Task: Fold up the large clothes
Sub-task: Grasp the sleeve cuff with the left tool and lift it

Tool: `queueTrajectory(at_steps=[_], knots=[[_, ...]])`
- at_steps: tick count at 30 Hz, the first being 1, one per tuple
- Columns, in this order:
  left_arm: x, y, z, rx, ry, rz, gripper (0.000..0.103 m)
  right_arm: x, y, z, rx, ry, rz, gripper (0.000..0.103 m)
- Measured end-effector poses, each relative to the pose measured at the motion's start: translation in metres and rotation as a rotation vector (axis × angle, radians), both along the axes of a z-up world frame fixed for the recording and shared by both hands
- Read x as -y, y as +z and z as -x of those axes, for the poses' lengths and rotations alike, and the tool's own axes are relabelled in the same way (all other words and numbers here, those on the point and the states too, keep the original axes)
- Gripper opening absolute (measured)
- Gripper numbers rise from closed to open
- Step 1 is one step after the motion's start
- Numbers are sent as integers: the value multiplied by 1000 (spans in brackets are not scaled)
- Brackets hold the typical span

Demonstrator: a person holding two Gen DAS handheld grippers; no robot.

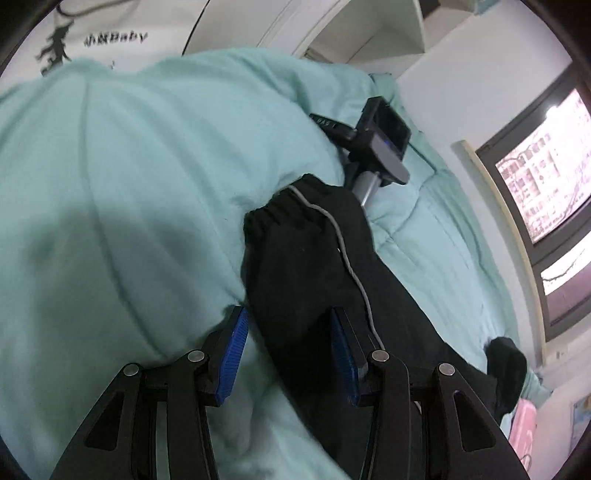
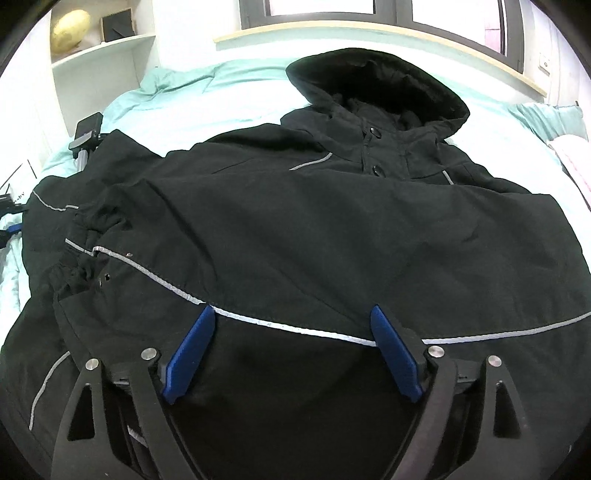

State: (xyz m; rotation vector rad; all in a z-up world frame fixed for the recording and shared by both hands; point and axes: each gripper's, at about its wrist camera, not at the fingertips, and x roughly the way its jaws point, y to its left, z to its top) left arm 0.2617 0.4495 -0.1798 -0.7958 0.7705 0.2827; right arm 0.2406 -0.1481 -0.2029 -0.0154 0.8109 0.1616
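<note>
Jacket point(image 2: 295, 221): we see one sleeve point(image 1: 314, 258) folded inward, body still unfolded on bed point(image 2: 166, 107).
Left gripper point(image 1: 288, 354): jaws released, astride the sleeve.
Right gripper point(image 2: 291, 350): jaws released, empty.

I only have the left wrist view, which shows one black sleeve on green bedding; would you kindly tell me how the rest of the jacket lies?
Observer: The jacket lies spread front-up across the bedding.
Operator: Thank you. Which way does its hood point?
Observer: The hood lies open at the far end, towards the window.
Operator: Is the right gripper holding anything?
Observer: No. The right gripper is open over the jacket's lower part, and a reflective stripe runs between its fingers, unpinched.
</note>
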Motion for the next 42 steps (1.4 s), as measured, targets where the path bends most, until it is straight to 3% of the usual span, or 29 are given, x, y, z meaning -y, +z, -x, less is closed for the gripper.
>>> queueTrajectory(at_steps=[3, 5, 6, 7, 12, 15, 19, 22, 25, 27, 34, 38, 42], knots=[[-1, -6, -5, 58, 0, 14, 53, -2, -2, 0, 5, 2, 9, 90], [2, -1, -8, 75, -15, -24, 51, -2, -2, 1, 8, 2, 14, 90], [8, 4, -8, 79, -28, -65, 31, -2, -1, 1, 8, 2, 14, 91], [14, 11, -6, 81, -39, -105, 23, -2, -2, 1, 8, 2, 14, 91], [40, 52, 28, 145, 39, -275, 19, -2, -2, 1, 7, 4, 14, 91], [45, 65, 42, 82, 138, -372, 19, -2, -2, 1, 6, 5, 14, 91], [34, 31, 26, -122, 162, -365, 18, -2, -2, 0, 6, 5, 11, 91], [38, 30, 30, -89, 133, -382, 18, -2, -2, 0, 5, 7, 12, 91], [50, 60, 48, 47, 79, -356, 18, -2, -1, 0, 4, 8, 12, 91], [67, 86, 58, 117, 37, -378, 18, -1, -1, 0, 2, 8, 11, 91], [186, 173, 80, 331, -255, -426, 17, 2, 17, 15, -8, 6, 10, 90], [259, 189, 83, 398, -428, -389, 17, 19, 53, 46, 27, 19, -50, 89], [339, 179, 74, 388, -585, -382, 17, 40, 94, 82, 98, 11, -58, 89]])
